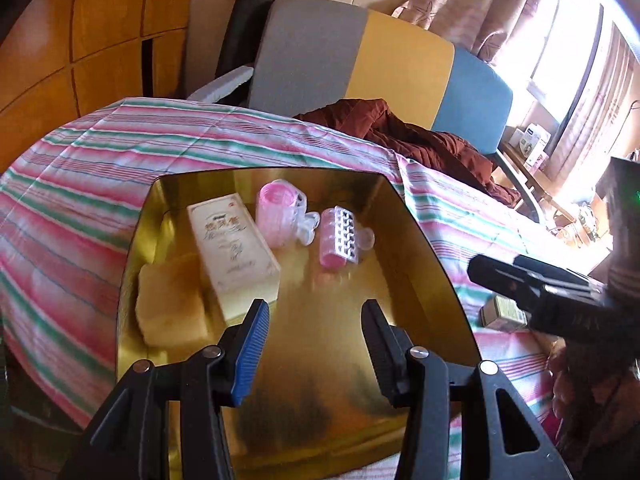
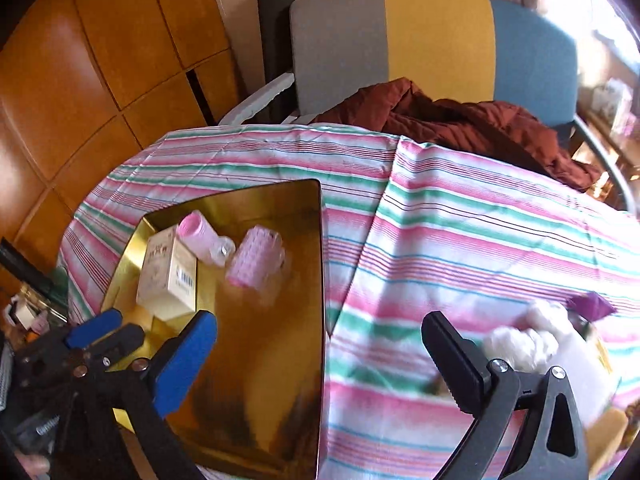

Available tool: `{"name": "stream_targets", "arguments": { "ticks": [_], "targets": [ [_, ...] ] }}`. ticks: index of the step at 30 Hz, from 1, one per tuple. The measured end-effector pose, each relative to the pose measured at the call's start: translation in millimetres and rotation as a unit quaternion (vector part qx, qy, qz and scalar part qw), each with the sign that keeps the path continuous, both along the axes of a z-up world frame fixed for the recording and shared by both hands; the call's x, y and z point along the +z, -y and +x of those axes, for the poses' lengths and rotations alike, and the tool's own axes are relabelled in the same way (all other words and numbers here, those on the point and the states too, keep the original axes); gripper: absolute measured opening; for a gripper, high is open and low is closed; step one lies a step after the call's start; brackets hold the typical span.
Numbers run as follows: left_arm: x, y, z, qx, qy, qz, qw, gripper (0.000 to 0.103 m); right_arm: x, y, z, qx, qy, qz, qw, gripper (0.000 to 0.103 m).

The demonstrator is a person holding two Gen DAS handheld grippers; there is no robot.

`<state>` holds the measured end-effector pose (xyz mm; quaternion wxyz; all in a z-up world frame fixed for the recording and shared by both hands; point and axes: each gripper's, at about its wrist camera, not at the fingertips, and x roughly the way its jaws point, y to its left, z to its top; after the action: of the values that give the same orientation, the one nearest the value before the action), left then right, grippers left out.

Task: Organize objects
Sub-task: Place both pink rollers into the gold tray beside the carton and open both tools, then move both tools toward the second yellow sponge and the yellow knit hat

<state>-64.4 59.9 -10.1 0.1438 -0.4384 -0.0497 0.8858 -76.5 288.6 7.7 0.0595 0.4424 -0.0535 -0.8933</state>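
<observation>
A gold tray (image 1: 420, 240) lies on the striped tablecloth. In it are a cream box (image 1: 234, 248), a yellow sponge (image 1: 172, 304) and two pink hair rollers (image 1: 280, 212) (image 1: 338, 240). My left gripper (image 1: 314, 320) hovers open over the tray's near half with nothing between its fingers. My right gripper (image 2: 320, 344) is open wide, straddling the tray's (image 2: 280, 320) right edge and the cloth, and holds nothing. White fluffy items (image 2: 520, 340) and a purple piece (image 2: 592, 304) lie on the cloth just right of it. The box (image 2: 168, 276) and rollers (image 2: 256, 260) also show in the right wrist view.
A striped tablecloth (image 1: 80, 200) covers the table. Behind it stands a grey, yellow and blue chair (image 1: 360, 60) with a brown garment (image 1: 420, 132). A small box (image 1: 502, 312) sits on the cloth right of the tray. Wooden panels (image 2: 80, 80) line the left.
</observation>
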Motion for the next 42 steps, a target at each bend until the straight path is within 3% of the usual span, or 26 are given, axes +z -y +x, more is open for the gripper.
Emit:
{"name": "stream_targets", "arguments": {
  "ticks": [8,15,32,42],
  "targets": [
    [8,5,34,0.025,-0.046,-0.052,0.9973,0.048,-1,19,43,-0.006,-0.032,0.049,0.998,0.103],
    [4,7,45,0.035,-0.044,-0.066,0.9962,0.048,-8,28,66,-0.004,-0.041,0.067,0.997,0.103],
    [0,-21,59,-0.012,-0.047,-0.096,0.9942,0.048,-11,4,90,-0.034,-0.045,0.075,0.996,0.103],
    [-8,-41,61,-0.058,-0.028,-0.082,0.9945,0.048,-27,-30,104,-0.075,-0.016,0.077,0.994,0.103]
  ]
}}
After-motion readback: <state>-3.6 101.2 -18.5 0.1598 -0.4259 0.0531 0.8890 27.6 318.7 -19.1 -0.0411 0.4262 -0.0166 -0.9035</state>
